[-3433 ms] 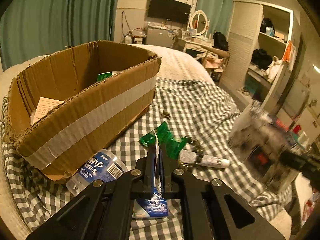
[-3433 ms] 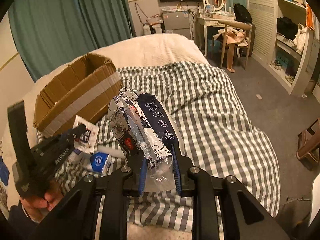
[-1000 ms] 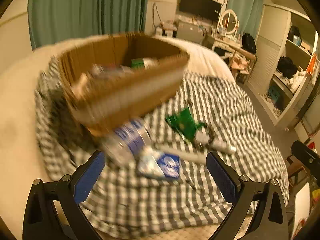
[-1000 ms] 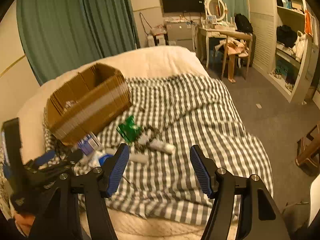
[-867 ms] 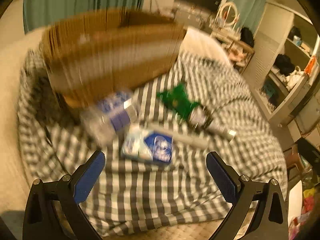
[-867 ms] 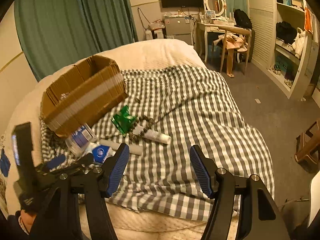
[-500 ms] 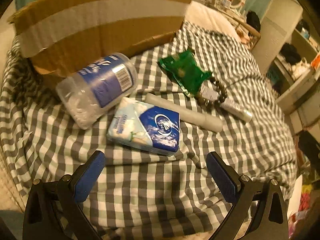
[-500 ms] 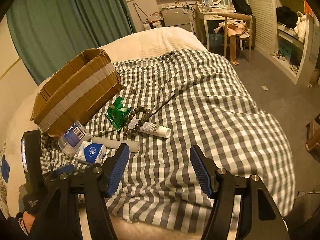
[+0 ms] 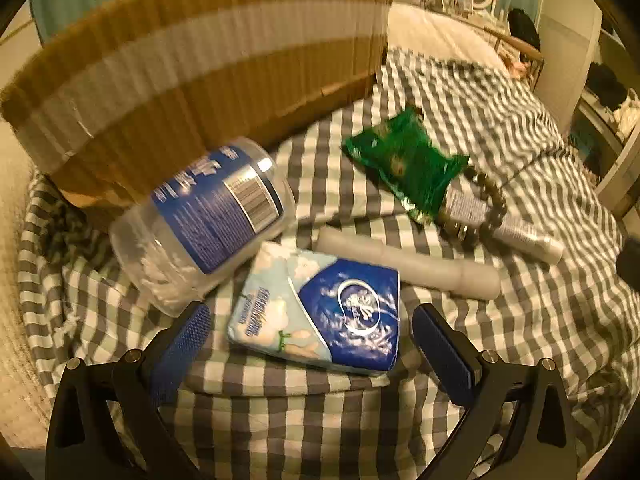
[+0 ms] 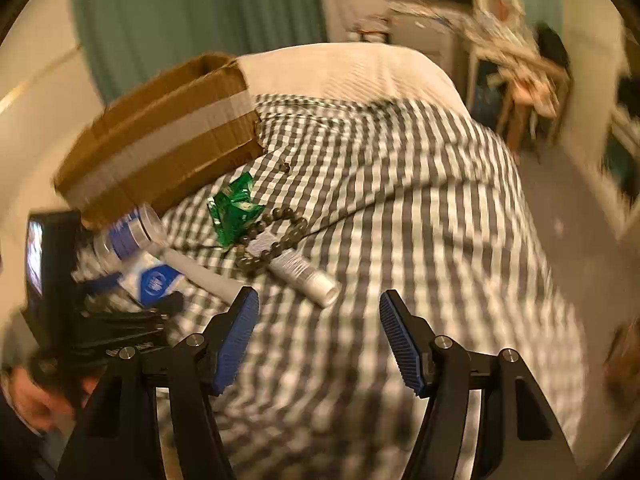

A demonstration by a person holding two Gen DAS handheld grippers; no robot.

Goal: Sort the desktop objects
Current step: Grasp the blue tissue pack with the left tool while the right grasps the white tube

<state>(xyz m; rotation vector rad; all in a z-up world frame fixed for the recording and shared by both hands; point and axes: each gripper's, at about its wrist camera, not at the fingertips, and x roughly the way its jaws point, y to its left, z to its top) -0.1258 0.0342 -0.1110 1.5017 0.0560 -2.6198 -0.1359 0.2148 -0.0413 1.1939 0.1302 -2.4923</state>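
Straddling the tissue pack (image 9: 320, 316) on the checked blanket (image 9: 520, 320), the left gripper (image 9: 312, 332) is spread wide; the pack's long axis runs left-right between its pads. Farther right, the right gripper (image 10: 318, 332) hangs open, empty.

We see our left gripper (image 9: 312, 336) as two black angular arms with triangular cut-outs and round silver screws at the joints, each ending in a finger faced with a dark blue pad (image 9: 182, 346) of fine dimpled texture. Our right gripper (image 10: 318, 330) has the same black frame and silver screws, and its blue pads (image 10: 236, 338) are ribbed along the edge. From the right wrist camera, the left tool appears as a blurred black block with a small lit screen, and the hand (image 10: 30, 400) below it shows a dark sleeve edge.
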